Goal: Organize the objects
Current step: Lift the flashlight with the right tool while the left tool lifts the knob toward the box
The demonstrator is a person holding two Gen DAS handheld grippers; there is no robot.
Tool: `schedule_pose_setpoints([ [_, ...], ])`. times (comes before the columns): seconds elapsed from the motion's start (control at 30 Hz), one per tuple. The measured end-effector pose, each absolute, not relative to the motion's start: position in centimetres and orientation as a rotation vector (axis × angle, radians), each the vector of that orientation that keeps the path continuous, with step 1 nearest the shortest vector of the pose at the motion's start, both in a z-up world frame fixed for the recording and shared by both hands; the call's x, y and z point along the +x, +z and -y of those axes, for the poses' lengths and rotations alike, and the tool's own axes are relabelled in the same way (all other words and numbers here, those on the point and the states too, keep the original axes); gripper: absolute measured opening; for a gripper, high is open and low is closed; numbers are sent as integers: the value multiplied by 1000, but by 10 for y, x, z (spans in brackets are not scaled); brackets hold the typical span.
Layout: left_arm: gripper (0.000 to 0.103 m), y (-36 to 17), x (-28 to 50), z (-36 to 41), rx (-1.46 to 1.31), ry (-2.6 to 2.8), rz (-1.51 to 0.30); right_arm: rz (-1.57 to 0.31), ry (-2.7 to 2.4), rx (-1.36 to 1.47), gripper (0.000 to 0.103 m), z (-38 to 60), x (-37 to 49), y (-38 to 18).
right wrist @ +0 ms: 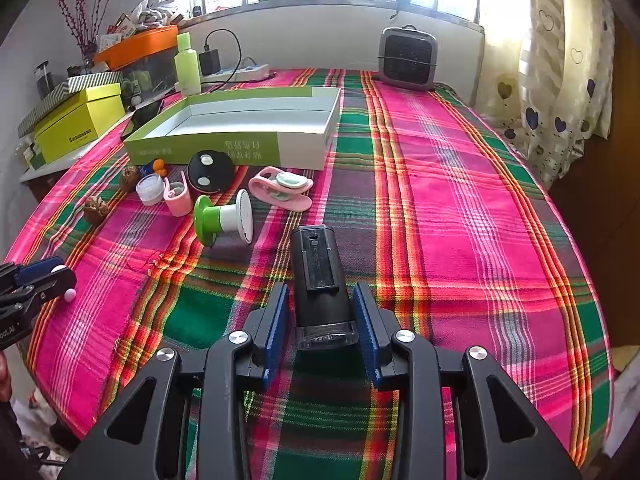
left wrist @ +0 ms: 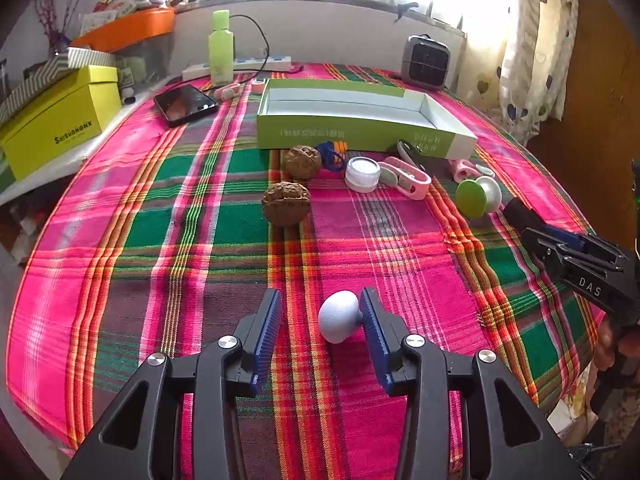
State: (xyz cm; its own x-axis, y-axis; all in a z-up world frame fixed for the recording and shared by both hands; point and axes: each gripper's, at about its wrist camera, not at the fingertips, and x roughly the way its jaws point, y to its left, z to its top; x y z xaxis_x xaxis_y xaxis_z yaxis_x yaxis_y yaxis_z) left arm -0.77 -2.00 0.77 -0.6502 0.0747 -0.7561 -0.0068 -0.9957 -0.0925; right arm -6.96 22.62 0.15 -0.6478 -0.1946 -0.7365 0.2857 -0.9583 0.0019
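Observation:
A pale mushroom-shaped knob sits between the blue pads of my left gripper, low over the plaid cloth. It leans on the right pad and the left pad stands apart from it, so the jaws are open. My right gripper is shut on a black oblong device that points away from me; the left wrist view shows this gripper at the right edge. An open green-and-white box lies beyond. Before it lie two walnuts, a small white jar, a pink clip and a green-and-white spool.
A black round disc and a second pink clip lie by the box. A phone, a green bottle, a power strip and a small grey heater stand at the back. A yellow box sits on a shelf to the left.

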Motion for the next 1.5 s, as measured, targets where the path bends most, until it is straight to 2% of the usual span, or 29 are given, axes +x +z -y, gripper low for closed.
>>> schedule_pose_setpoints([
  [0.67, 44, 8, 0, 6, -1242, 2739, 109, -169, -2637, 1144, 35, -227, -70, 1],
  [1.3, 45, 7, 0, -4, -1225, 2729, 1, -167, -2644, 1137, 35, -226, -70, 0],
  [1.37, 43, 7, 0, -2, -1223, 2731, 7, -168, -2645, 1136, 35, -226, -70, 0],
  [1.5, 30, 6, -1, -2, -1226, 2747, -11, -166, -2646, 1134, 35, -226, -69, 0],
])
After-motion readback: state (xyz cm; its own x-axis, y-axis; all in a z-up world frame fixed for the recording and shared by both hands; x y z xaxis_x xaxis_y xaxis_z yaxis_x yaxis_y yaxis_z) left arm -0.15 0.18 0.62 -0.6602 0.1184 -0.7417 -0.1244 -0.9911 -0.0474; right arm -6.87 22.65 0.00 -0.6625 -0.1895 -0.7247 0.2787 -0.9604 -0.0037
